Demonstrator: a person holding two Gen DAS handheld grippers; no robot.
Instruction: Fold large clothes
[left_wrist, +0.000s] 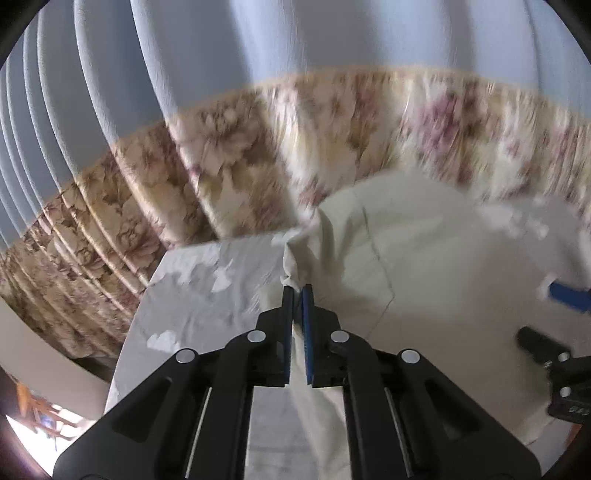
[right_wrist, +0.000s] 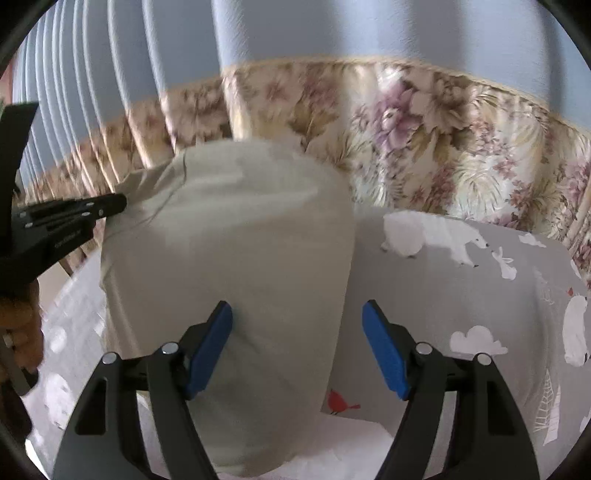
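Behind everything hangs a pleated curtain, pale blue up top with a wide floral band in pinks and tans along the bottom. The surface is covered in a grey sheet printed with white polar bears, clouds and a little red bird. Way off in the lower left corner of the left view there's something orange-brown, too blurry to make out.

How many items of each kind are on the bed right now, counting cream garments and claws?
Cream garment: 1, lying on the grey animal-print sheet
Claws: 2, the left claw shut on the garment's edge, the right claw open over it
Total: 3
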